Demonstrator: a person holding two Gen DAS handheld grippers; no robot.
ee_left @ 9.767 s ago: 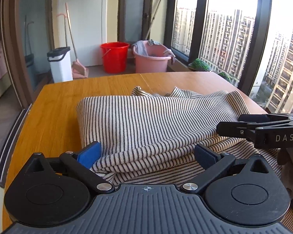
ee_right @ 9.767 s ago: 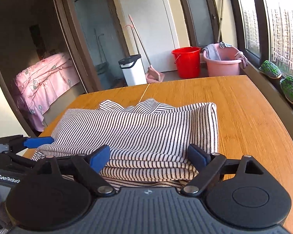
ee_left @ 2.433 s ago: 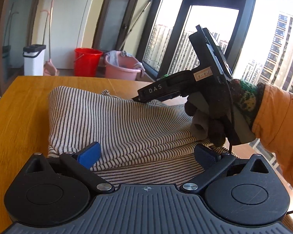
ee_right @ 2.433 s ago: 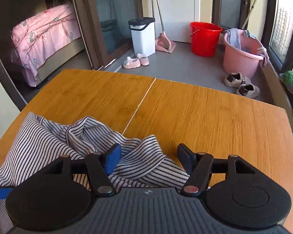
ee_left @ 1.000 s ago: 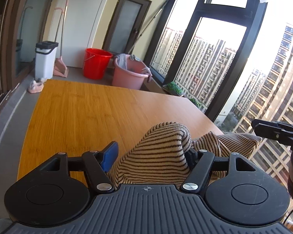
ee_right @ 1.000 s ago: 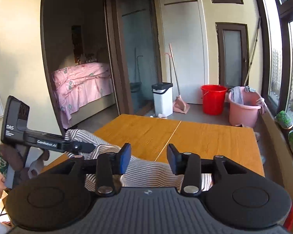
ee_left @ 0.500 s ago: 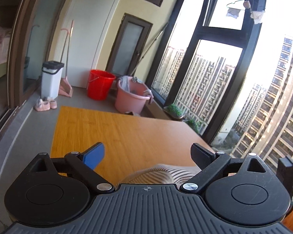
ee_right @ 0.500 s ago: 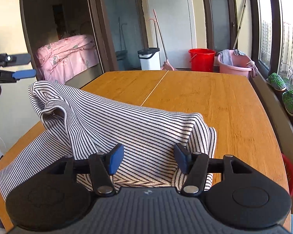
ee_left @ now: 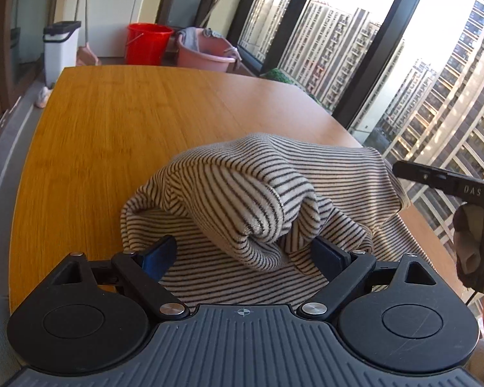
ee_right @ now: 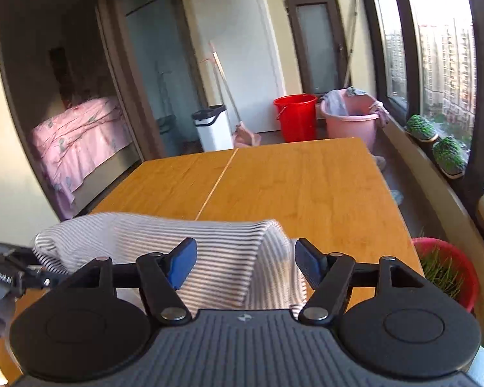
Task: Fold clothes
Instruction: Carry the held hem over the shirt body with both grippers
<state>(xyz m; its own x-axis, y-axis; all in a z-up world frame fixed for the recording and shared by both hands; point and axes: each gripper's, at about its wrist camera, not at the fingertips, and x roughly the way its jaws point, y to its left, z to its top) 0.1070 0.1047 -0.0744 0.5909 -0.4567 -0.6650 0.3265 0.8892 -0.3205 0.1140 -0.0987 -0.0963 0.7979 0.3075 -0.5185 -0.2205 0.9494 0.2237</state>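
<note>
On the wooden table (ee_left: 113, 122), near edge: striped garment (ee_left: 258, 200) heaped, half folded. Left gripper (ee_left: 242, 254) spread wide over the bunched fold, just opened further, clamping nothing. Right gripper (ee_right: 243, 264) likewise just widening, cloth loose between, apparently released to regrip.

Striped garment bunched on the table's near edge

The cream, dark-striped knit garment (ee_left: 274, 190) lay rumpled at the wooden table's (ee_left: 119, 119) six o'clock end, one rolled fold humped on top toward five o'clock, flatter layers spread beneath, nothing neatly squared.
</note>
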